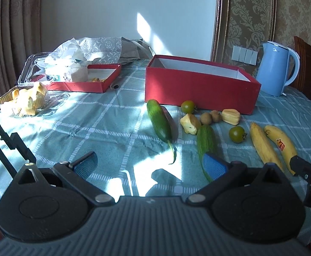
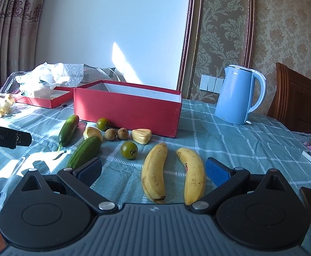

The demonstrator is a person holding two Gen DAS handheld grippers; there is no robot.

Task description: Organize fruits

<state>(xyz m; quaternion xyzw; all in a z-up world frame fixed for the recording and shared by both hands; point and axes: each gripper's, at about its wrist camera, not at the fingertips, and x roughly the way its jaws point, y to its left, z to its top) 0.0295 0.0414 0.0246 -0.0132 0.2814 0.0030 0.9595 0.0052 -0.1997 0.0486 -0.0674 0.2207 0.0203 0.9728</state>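
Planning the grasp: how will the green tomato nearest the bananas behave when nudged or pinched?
The green tomato looks round and smooth, so it probably rolls if nudged. Its glossy skin may slip between pads. It seems firm, likely tolerating a gentle pinch.

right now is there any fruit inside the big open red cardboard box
Cannot tell; the big open red cardboard box shows only bare white inner walls from this low angle, and its floor is hidden.

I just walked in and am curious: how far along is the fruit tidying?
Nothing looks sorted yet: what shows of the open red cardboard box is bare. Nothing is in hand; the left gripper and right gripper are open. Left: two yellow bananas, two green cucumbers, green tomatoes and smaller pieces lie on the checked tablecloth.
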